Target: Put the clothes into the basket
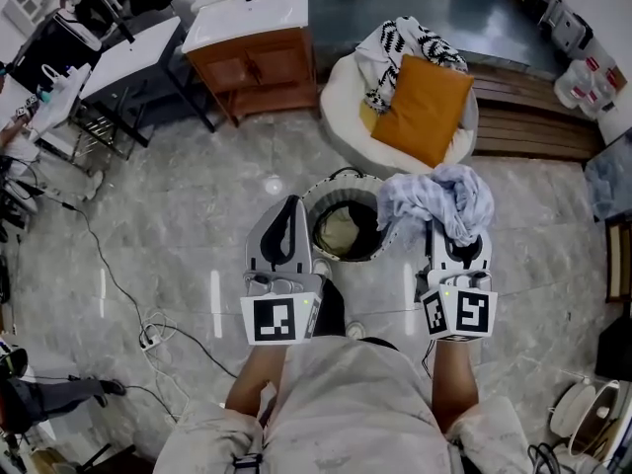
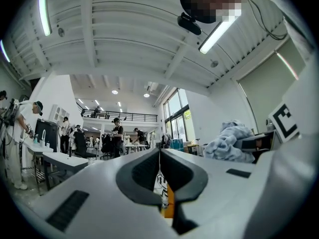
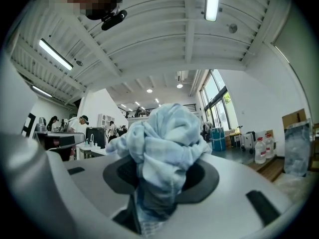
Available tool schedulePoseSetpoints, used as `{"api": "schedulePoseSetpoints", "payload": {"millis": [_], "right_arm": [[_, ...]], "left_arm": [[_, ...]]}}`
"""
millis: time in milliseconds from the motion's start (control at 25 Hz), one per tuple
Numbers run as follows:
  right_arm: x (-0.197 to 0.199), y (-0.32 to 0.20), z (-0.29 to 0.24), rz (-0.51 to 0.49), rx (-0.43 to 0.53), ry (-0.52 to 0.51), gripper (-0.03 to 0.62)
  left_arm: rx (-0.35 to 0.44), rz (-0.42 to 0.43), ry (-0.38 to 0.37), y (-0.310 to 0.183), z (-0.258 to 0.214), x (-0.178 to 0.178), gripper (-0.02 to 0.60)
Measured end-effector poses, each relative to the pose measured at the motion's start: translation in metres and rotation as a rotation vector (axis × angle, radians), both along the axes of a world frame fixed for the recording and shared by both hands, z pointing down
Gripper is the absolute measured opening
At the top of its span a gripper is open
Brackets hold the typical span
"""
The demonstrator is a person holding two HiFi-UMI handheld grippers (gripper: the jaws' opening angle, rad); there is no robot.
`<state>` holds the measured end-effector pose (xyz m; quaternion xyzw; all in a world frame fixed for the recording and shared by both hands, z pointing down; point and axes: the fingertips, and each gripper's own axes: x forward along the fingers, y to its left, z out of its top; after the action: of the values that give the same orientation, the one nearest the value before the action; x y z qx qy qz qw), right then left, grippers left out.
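A round basket with a white rim (image 1: 348, 181) stands on the marble floor straight ahead, with a beige garment (image 1: 341, 233) inside it. My right gripper (image 1: 452, 235) is shut on a crumpled light blue cloth (image 1: 439, 197), held level just right of the basket's rim. In the right gripper view the cloth (image 3: 164, 138) bulges up out of the jaws and hides the fingertips of that gripper (image 3: 162, 161). My left gripper (image 1: 289, 207) hovers by the basket's left rim. Its jaws (image 2: 160, 152) meet at the tips, shut with nothing between them. The blue cloth (image 2: 227, 143) shows at the right of the left gripper view.
Beyond the basket is a round white chair (image 1: 341, 92) with an orange cushion (image 1: 425, 107) and a black-and-white patterned cloth (image 1: 395, 42). A wooden cabinet with a white top (image 1: 252, 52) stands at the back left. Cables (image 1: 148, 339) trail across the floor at left. Wooden slats (image 1: 533, 117) lie at right.
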<state>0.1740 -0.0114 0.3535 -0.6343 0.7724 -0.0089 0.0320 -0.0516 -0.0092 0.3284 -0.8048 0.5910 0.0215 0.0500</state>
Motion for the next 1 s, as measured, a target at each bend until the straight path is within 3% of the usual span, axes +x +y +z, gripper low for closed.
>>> {"api": "schedulePoseSetpoints", "payload": {"millis": [360, 560, 840, 1000], "right_arm": [[-0.040, -0.086, 0.006, 0.015, -0.050, 0.040, 0.161], [-0.065, -0.127, 0.025, 0.037, -0.124, 0.056, 0.161], [-0.087, -0.172, 0.057, 0.057, -0.208, 0.080, 0.161], [-0.089, -0.191, 0.073, 0.053, -0.253, 0.075, 0.161]], "left_arm": [[-0.009, 0.030, 0.015, -0.099, 0.003, -0.032, 0.008], [-0.024, 0.045, 0.040, -0.151, 0.015, -0.058, 0.008], [-0.053, 0.096, 0.066, -0.207, 0.037, -0.074, 0.005], [-0.031, 0.160, 0.054, -0.229, 0.043, -0.068, 0.005]]}}
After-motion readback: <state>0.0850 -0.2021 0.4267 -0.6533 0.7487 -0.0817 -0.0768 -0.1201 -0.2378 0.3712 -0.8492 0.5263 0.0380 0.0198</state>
